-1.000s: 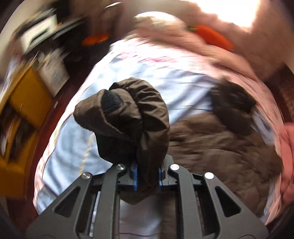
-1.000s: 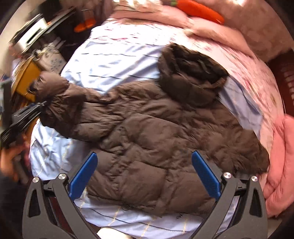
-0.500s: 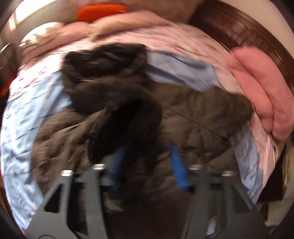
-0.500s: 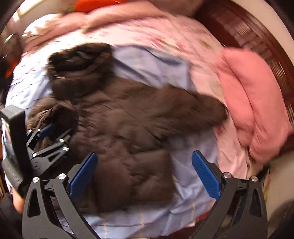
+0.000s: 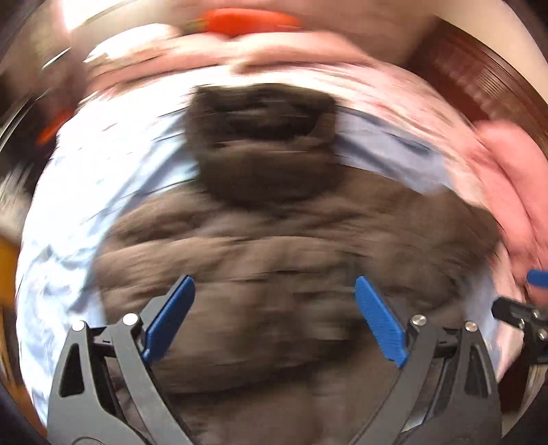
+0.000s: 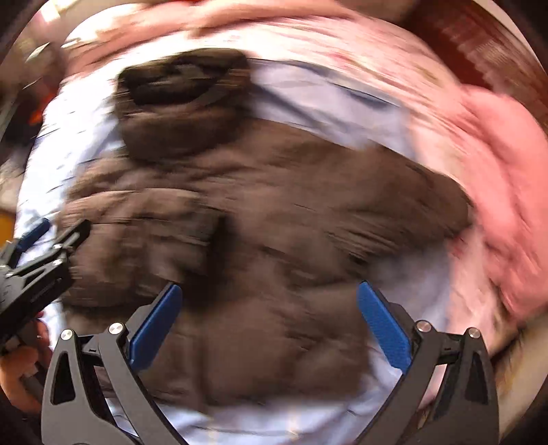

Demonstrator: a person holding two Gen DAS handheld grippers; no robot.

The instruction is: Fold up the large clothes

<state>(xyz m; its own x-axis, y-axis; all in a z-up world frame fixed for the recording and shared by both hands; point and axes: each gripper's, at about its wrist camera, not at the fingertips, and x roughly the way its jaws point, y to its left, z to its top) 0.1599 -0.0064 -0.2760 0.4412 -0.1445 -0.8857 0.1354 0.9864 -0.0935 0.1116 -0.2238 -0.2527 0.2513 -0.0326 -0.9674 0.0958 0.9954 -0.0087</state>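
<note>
A brown puffy hooded jacket lies spread on a light blue sheet, hood toward the far side. Both views are motion-blurred. My left gripper hangs above the jacket's body, open, nothing between its blue pads. My right gripper is also open and empty above the jacket's lower half. In the right wrist view the left gripper shows at the left edge beside the jacket's folded-in sleeve, held by a hand. The right gripper's tip appears at the right edge of the left wrist view.
A pink folded blanket lies at the bed's right side. Pink pillows and an orange carrot-shaped toy lie at the far end. A dark wooden bed frame curves at the upper right. Yellow furniture stands left.
My left gripper has let go of the jacket sleeve, which now lies folded over the jacket, and opened wide. Both grippers have swung to face the jacket's body.
</note>
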